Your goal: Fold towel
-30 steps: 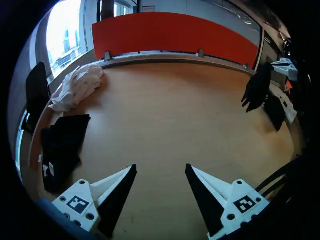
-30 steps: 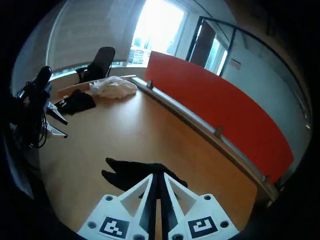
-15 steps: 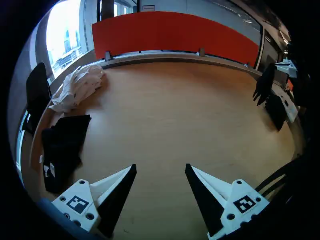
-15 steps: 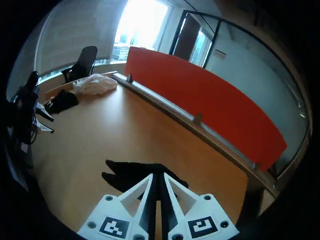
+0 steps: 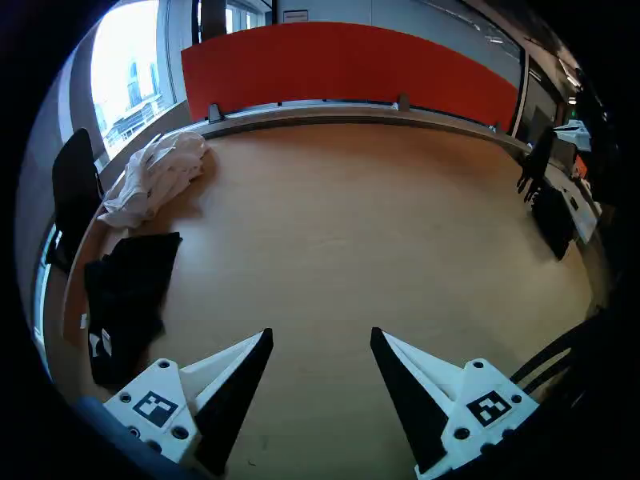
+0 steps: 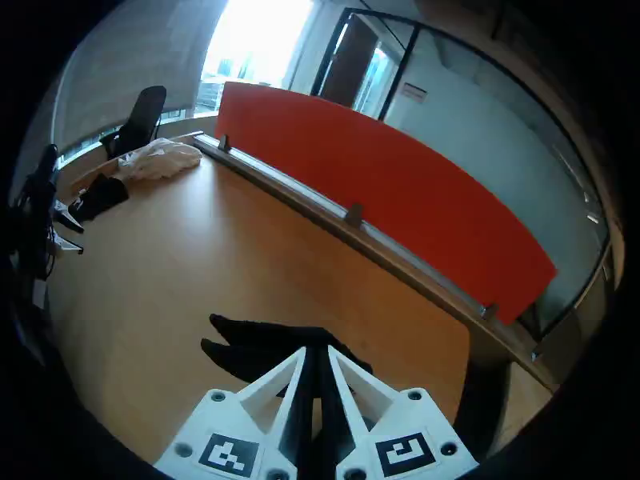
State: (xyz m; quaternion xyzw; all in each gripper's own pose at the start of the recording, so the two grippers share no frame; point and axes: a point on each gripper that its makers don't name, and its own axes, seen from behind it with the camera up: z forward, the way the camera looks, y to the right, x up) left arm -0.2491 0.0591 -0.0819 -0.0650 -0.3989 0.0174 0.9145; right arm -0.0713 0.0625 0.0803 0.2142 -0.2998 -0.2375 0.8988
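Between the pinched jaws of the right gripper hangs a black towel; the left gripper stands wide, empty. Thin hold may slip.

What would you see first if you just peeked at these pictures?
The big red panel along the far edge of the wooden desk jumps out first. Next comes a crumpled white cloth at the desk's far left, with a black cloth lying nearer. The right gripper pinches a dark cloth above the desk.
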